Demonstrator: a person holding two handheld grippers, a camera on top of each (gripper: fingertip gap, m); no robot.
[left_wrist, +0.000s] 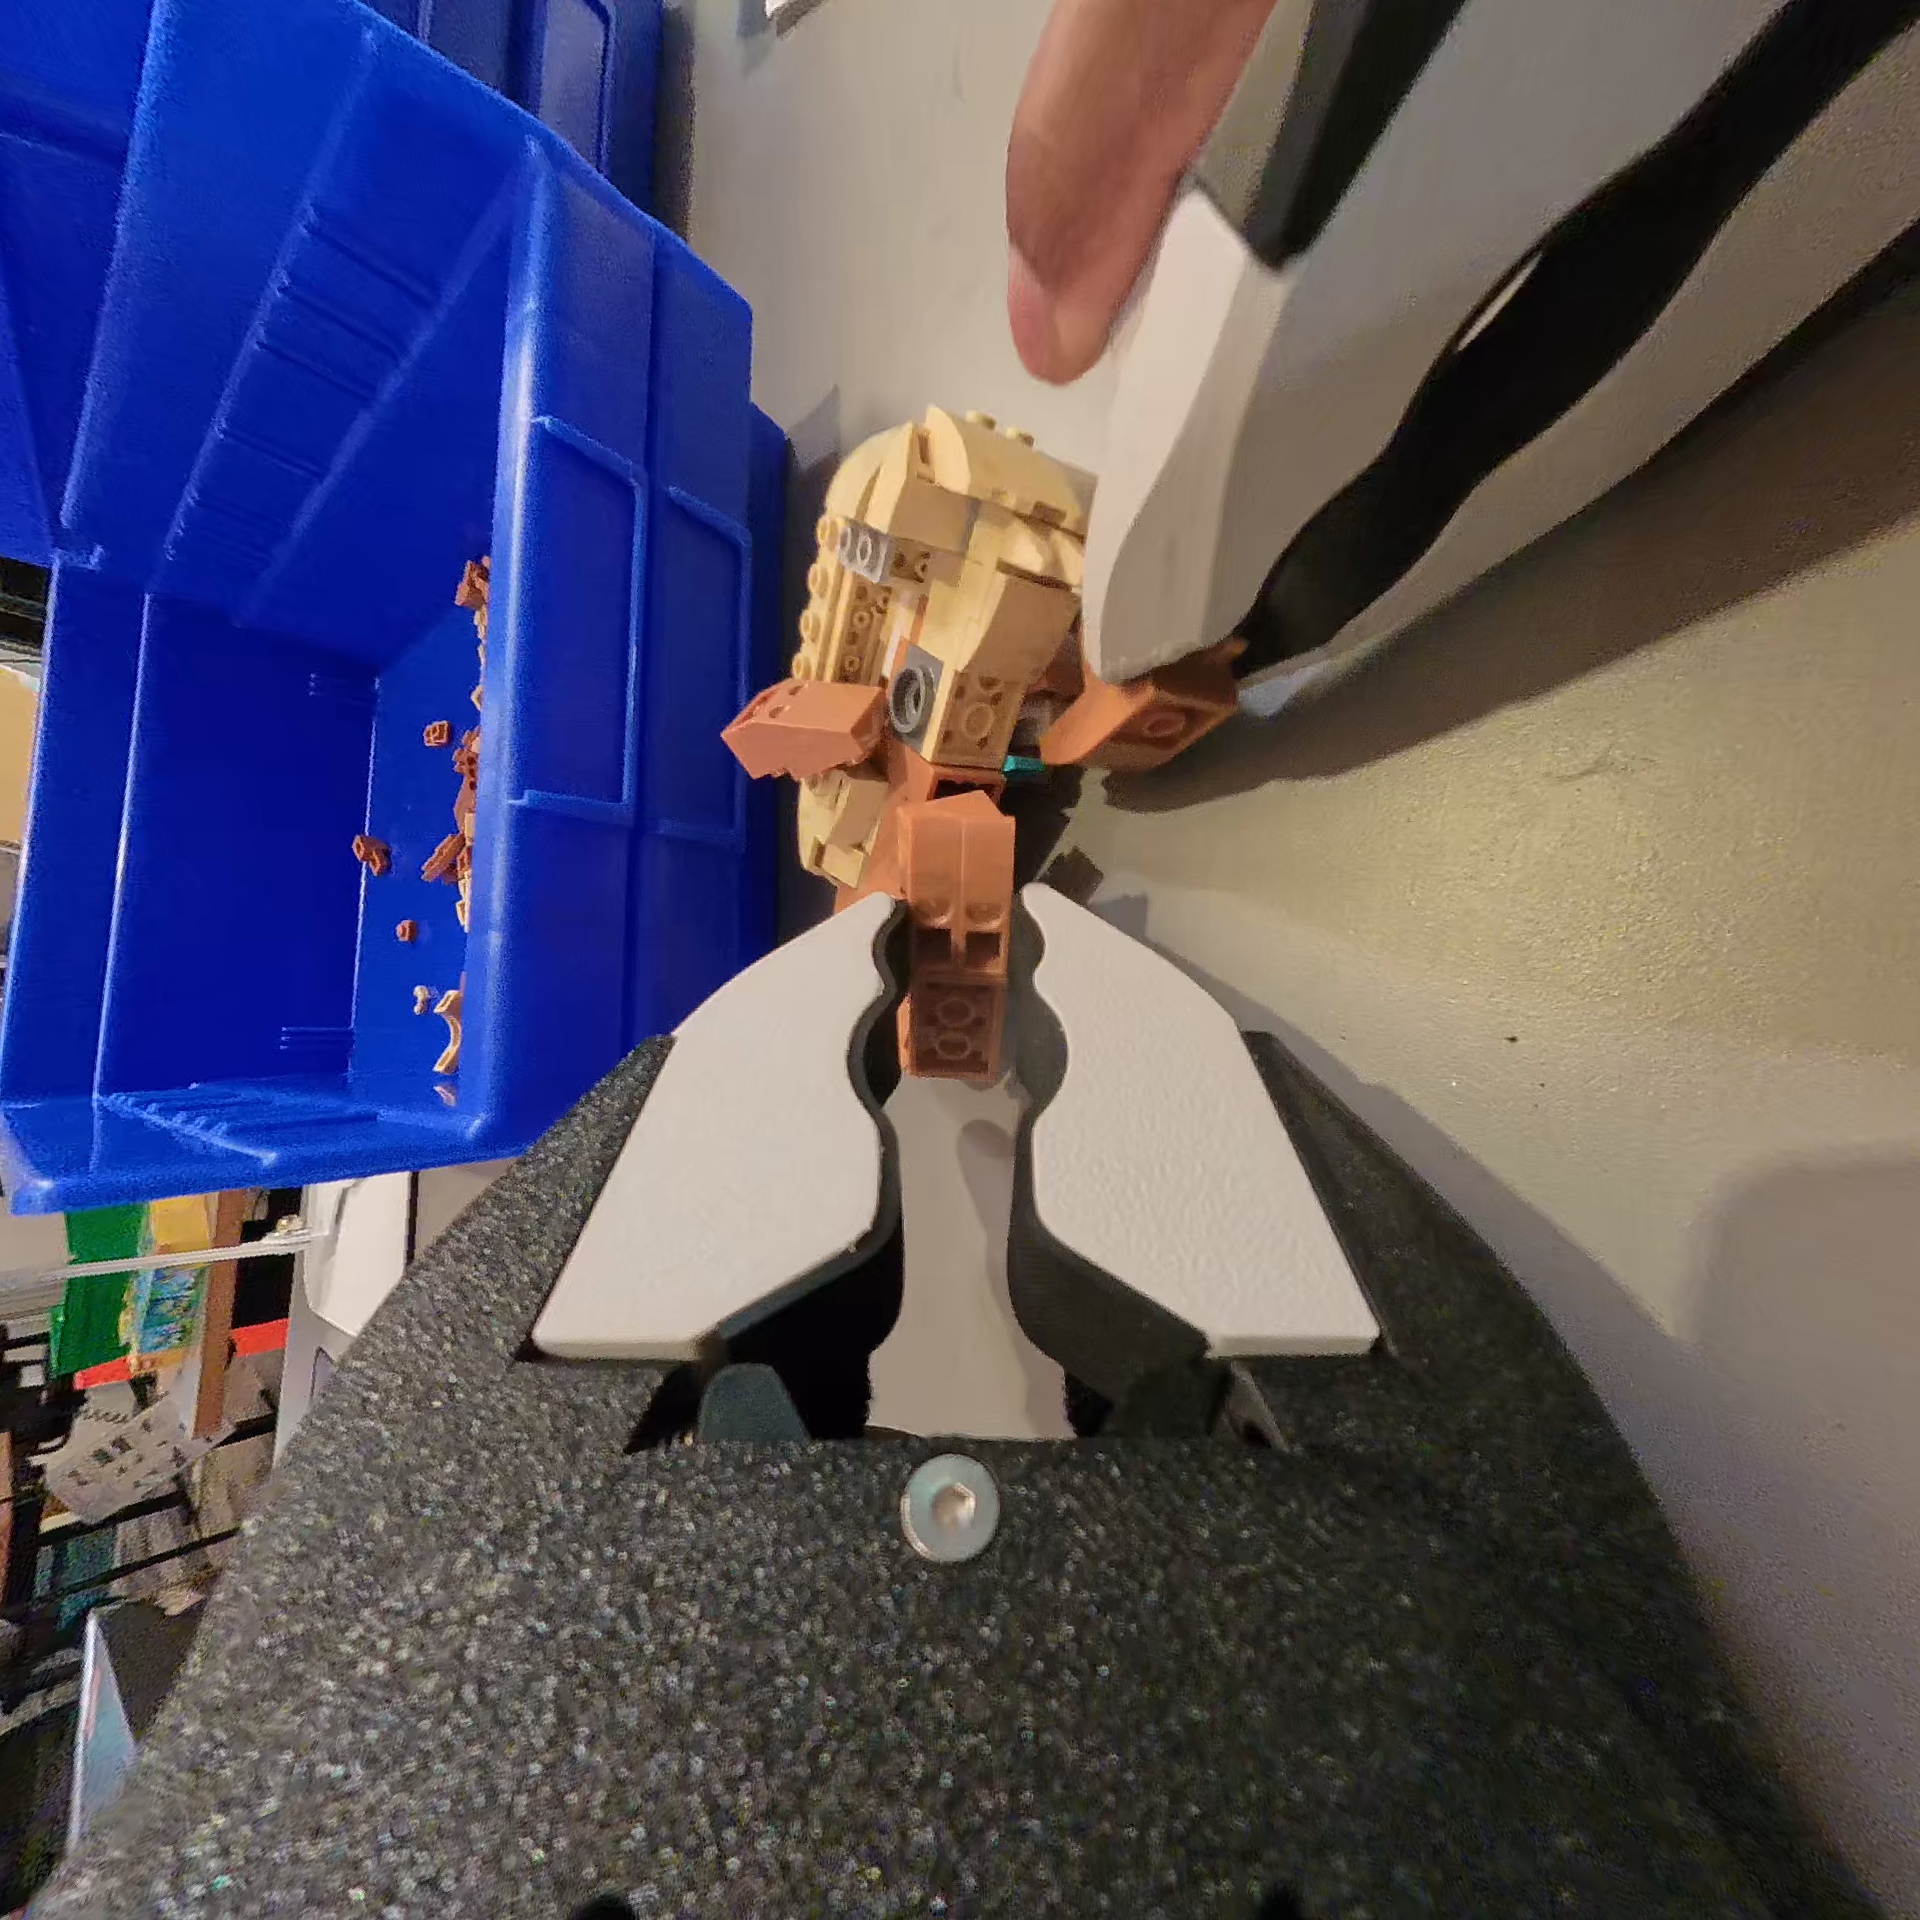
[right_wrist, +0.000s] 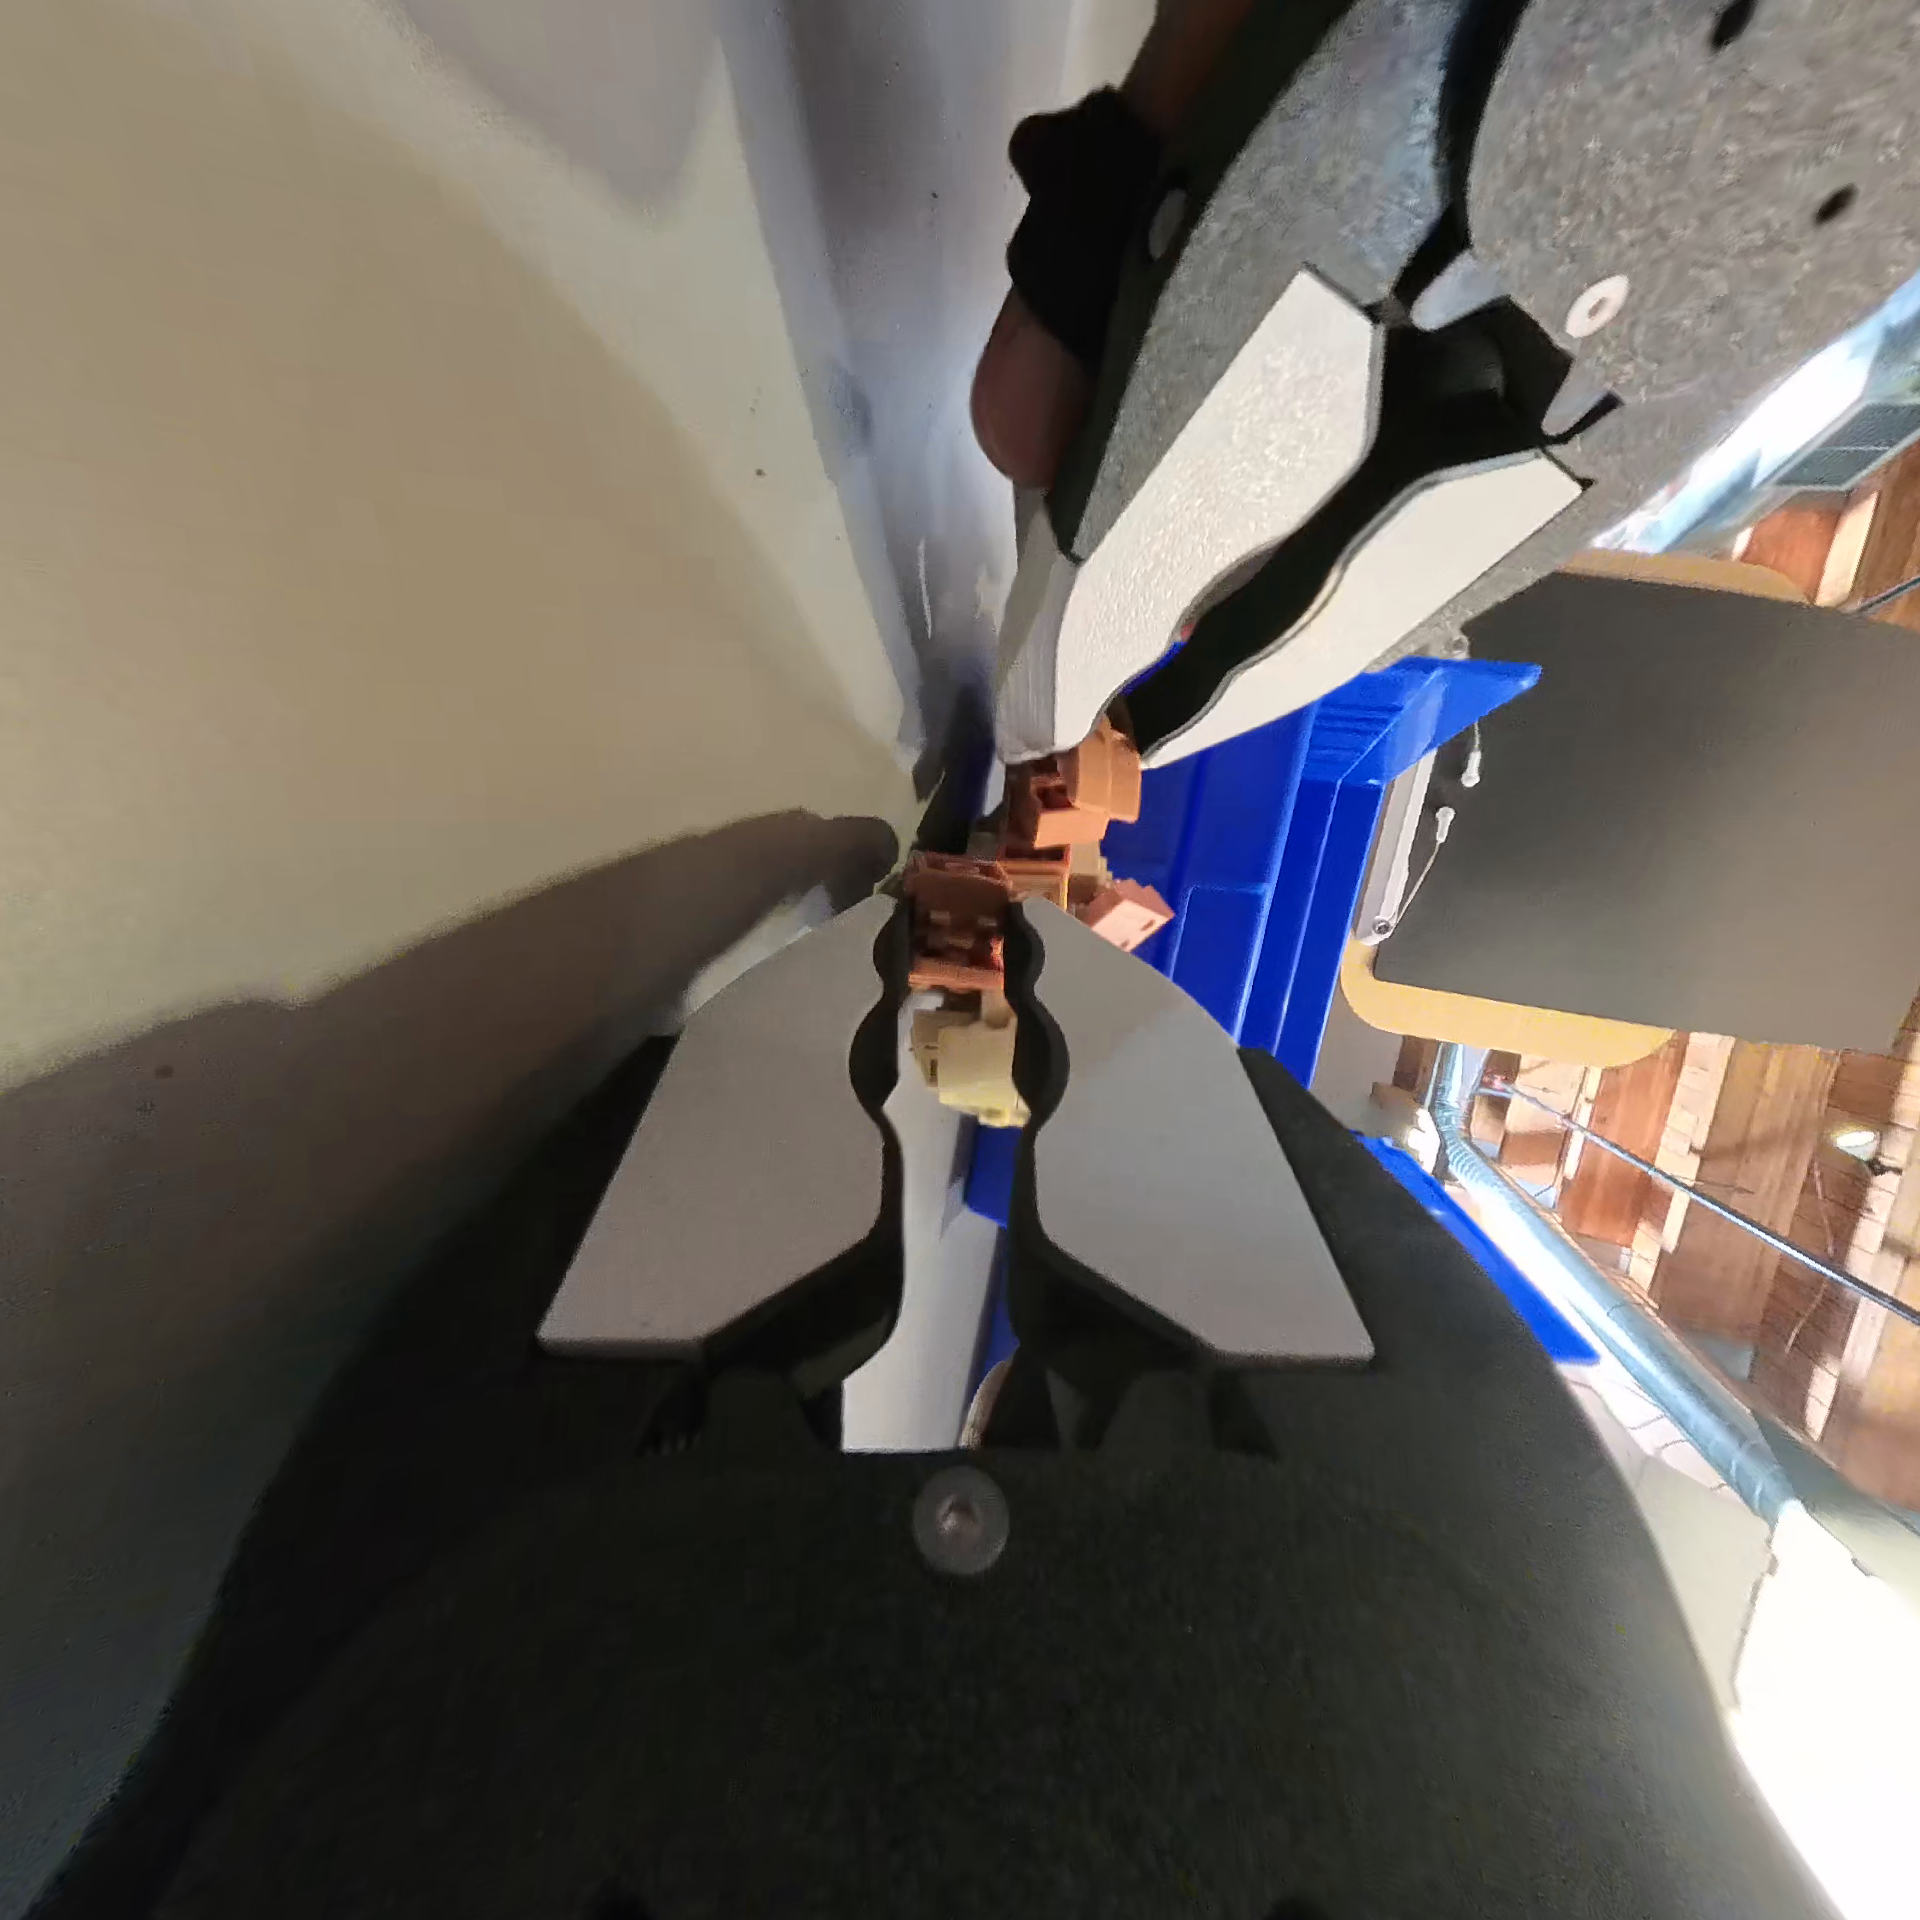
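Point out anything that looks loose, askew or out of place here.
Small brown and tan brick pieces lie scattered loose in the blue bin. The brick figure hangs off the table, one brown limb in the left tongs, another in the right tongs.

Blue bin (left_wrist: 312, 520) cut off; bin pieces (left_wrist: 457, 790) indistinct.

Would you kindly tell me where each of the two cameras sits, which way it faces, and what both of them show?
Left wrist view: sits on the left gripper, looking along its fingers, shut on a brown leg of the tan-and-brown brick figure; blue bin beside it, a thumb and the right gripper beyond.
Right wrist view: sits on the right gripper, fingers shut on another brown limb; the left gripper enters from above.
Shared: the brick figure, both grippers, the blue bin.
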